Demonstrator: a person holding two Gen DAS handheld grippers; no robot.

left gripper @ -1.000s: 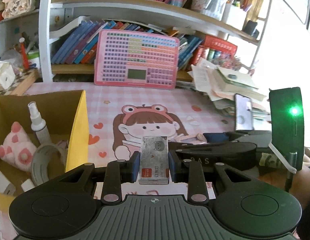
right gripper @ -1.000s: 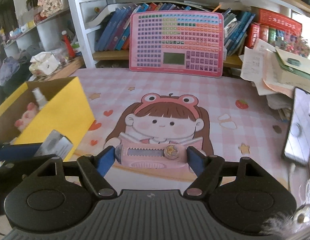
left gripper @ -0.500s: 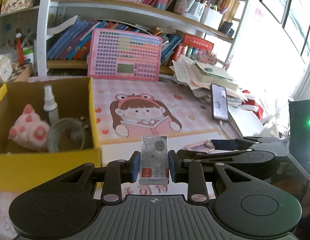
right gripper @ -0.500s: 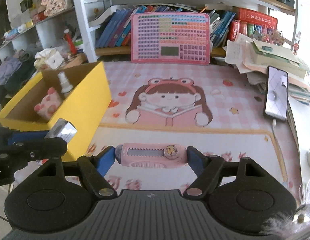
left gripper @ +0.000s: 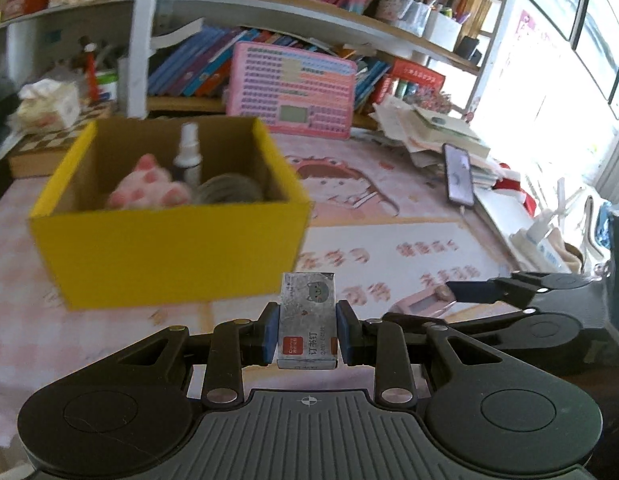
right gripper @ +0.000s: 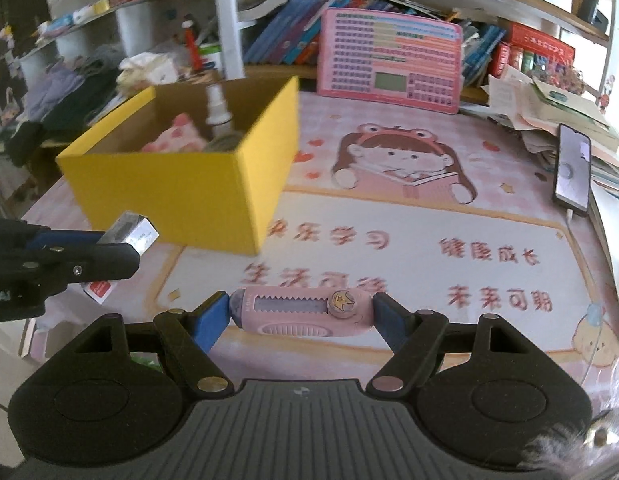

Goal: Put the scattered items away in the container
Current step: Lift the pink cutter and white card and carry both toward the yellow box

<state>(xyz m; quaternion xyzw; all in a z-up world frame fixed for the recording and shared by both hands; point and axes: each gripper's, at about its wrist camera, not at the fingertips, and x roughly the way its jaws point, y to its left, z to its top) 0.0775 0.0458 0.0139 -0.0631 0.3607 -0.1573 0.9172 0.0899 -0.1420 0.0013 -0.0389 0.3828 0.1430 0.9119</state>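
Left gripper [left gripper: 307, 330] clamps the staple box [left gripper: 307, 320] and right gripper [right gripper: 301, 314] pinches the pink utility knife [right gripper: 301, 312] endwise, both near the yellow box [left gripper: 169, 248], ready for dropping in

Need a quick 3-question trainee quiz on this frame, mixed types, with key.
1. True or false: the left gripper holds a pink utility knife.
2. What does the right gripper clamp by its two ends?
A. spray bottle
B. pink utility knife
C. phone
3. Fill in: the spray bottle and pink plush toy sit inside the yellow ____.

Key:
1. False; it holds a small staples box.
2. B
3. box
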